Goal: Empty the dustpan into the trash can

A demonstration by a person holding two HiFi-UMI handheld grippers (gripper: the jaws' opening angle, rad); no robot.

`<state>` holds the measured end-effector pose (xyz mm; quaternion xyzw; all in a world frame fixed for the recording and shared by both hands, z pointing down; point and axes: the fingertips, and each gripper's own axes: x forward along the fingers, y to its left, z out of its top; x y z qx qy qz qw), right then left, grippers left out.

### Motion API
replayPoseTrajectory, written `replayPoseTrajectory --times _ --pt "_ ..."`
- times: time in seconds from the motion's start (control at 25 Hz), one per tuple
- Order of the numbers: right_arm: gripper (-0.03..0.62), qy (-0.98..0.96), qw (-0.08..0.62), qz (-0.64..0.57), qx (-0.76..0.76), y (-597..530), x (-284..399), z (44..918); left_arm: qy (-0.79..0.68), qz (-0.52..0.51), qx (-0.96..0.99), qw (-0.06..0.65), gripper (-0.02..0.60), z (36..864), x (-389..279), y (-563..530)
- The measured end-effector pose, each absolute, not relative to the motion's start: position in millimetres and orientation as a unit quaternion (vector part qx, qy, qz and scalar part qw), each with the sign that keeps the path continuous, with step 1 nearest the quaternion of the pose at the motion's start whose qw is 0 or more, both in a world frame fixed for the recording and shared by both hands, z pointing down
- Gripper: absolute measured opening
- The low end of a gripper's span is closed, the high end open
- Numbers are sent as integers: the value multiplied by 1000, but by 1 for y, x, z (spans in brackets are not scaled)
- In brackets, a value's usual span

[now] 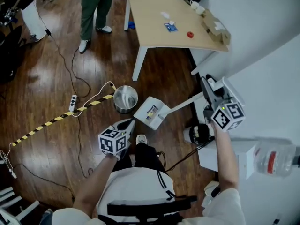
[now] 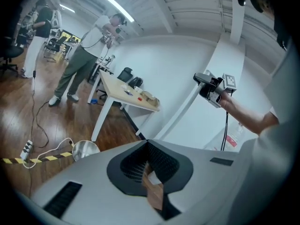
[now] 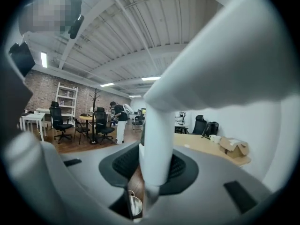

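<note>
A white dustpan with a few scraps in it hangs tilted just right of the round metal trash can on the wooden floor. Its long white handle runs up to my right gripper, which is shut on it. In the right gripper view the handle fills the gap between the jaws, and the can shows below. My left gripper is low, near the dustpan's near edge, shut and holding nothing. From the left gripper view I see the can and the right gripper.
A wooden table with small items stands beyond the can. A person in green trousers stands at the back. A power strip, cables and striped tape cross the floor at left. A white wall, a white box and a bottle are at right.
</note>
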<state>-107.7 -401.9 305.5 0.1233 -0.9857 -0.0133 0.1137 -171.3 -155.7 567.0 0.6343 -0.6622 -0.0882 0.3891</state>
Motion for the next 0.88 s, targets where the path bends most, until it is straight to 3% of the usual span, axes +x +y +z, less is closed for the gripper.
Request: replayPoseTrajectory --times 0.36,0.88 --pt "123 -994 97 -36 19 -421 -199 302 -729 -117 553 386 -12 575 -210 -146" --pt "121 -987 94 -67 -116 -410 -293 366 -779 -149 466 391 -12 589 -230 -129"
